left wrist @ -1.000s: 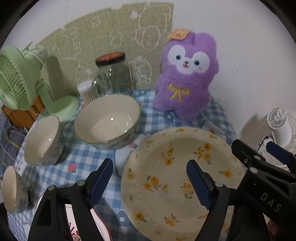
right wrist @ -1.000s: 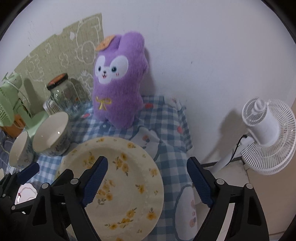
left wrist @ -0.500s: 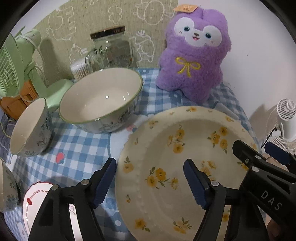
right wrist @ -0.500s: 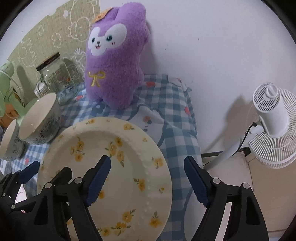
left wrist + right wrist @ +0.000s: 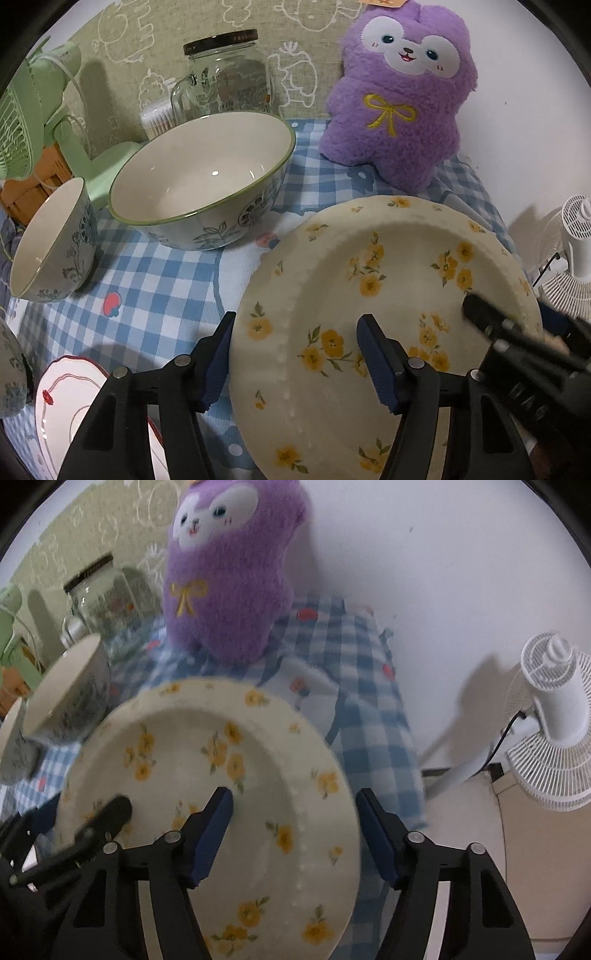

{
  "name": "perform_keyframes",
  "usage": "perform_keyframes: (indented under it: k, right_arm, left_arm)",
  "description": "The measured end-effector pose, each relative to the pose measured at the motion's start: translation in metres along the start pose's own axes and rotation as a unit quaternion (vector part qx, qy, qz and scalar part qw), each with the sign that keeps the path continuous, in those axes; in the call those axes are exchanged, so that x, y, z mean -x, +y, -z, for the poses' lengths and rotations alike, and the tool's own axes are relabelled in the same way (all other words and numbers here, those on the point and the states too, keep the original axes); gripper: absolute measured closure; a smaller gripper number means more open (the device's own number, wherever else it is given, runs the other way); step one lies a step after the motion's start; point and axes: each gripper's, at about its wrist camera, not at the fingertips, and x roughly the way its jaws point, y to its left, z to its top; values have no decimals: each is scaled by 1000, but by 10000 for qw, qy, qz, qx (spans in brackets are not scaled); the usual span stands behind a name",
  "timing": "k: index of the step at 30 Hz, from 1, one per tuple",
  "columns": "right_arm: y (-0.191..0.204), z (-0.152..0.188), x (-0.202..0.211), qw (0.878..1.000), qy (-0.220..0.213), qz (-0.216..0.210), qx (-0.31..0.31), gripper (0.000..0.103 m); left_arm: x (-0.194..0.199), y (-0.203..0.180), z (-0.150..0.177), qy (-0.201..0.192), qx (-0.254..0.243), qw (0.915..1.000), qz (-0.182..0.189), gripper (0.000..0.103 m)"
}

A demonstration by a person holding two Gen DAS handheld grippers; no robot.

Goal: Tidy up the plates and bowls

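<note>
Between each closing claw (image 5: 295, 360), plate (image 5: 388, 266) rim

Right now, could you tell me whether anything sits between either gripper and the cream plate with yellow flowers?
Nothing visible does. The left gripper and right gripper are closing, each straddling an opposite rim of the cream yellow-flowered plate; no pad visibly presses it yet.

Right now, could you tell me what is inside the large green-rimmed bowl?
The large green-rimmed bowl looks empty: its cream inside shows only light reflections down to the bottom. Its near wall hides a strip of the inner side closest to the camera, so that part cannot be checked.
</note>
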Motion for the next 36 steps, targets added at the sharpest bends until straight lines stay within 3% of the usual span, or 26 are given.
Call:
perform_keyframes:
  k: [5,36]
  right_arm:
    - [2,4,4,10000,46,-1,86,37]
    - [3,9,21,9997,129,204,-25,36]
  left_arm:
    - [-1,2,-2,172,110,9998,80,36]
    - [20,-4,10,166,-142,9997,-57,38]
